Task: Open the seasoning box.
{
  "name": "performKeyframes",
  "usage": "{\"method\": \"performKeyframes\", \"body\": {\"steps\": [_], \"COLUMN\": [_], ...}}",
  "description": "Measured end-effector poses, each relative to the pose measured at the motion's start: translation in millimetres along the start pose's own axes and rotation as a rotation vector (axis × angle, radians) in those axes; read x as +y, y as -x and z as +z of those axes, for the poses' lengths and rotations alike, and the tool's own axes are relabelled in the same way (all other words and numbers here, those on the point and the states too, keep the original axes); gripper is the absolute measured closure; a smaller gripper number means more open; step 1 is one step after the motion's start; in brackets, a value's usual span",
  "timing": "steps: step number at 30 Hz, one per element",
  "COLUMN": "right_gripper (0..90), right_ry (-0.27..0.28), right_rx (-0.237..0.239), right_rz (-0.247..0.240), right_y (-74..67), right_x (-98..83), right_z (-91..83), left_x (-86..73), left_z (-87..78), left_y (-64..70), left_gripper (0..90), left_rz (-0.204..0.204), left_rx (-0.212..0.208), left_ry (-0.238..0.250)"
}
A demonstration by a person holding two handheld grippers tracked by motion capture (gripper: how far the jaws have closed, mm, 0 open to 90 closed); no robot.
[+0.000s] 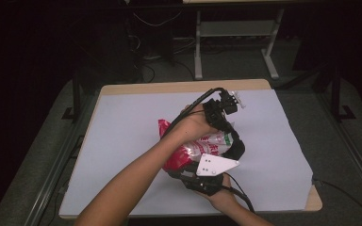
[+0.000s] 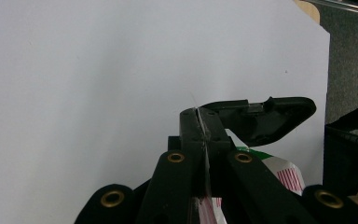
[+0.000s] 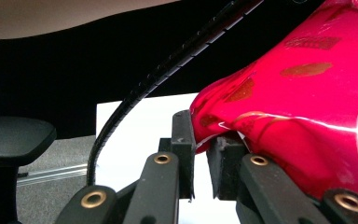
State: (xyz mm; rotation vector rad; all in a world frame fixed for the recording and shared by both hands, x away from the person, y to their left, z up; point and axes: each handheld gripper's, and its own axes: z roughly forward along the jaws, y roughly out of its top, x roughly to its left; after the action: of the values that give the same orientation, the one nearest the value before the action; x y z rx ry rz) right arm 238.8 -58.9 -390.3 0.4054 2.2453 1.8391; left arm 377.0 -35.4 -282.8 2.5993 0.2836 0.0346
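A snack bag [image 1: 202,146], red with a white and green front, is held up over the middle of the table between both grippers. My left gripper [image 1: 234,141] comes down on it from the far side. Its jaws are shut flat on a thin edge of the bag, seen at the left gripper [image 2: 199,128], with the bag [image 2: 284,173] below it. My right gripper [image 1: 183,170] sits under the near side, with a grey plate [image 1: 215,165] on top. In the right gripper view, the right gripper [image 3: 200,140] pinches a fold of the bag's red corner [image 3: 307,98].
A white sheet [image 1: 122,141] covers the wooden table [image 1: 313,200]. The left forearm [image 1: 136,183] crosses over the bag from the bottom left. The left gripper's cable [image 3: 168,70] hangs across the right gripper view. Desk legs [image 1: 198,52] and cables stand on the floor behind.
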Motion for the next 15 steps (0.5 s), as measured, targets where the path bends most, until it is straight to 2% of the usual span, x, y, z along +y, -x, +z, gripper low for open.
{"method": "performKeyframes", "body": {"steps": [15], "right_gripper": [81.4], "right_ry": [0.010], "right_rx": [0.001], "right_rz": [0.000], "right_y": [-0.3], "right_x": [0.8], "right_z": [0.0], "left_x": [1.1], "left_z": [-0.3], "left_y": [1.5], "left_gripper": [90.0], "left_rz": [0.000], "left_rx": [0.003], "left_ry": [-0.007]}}
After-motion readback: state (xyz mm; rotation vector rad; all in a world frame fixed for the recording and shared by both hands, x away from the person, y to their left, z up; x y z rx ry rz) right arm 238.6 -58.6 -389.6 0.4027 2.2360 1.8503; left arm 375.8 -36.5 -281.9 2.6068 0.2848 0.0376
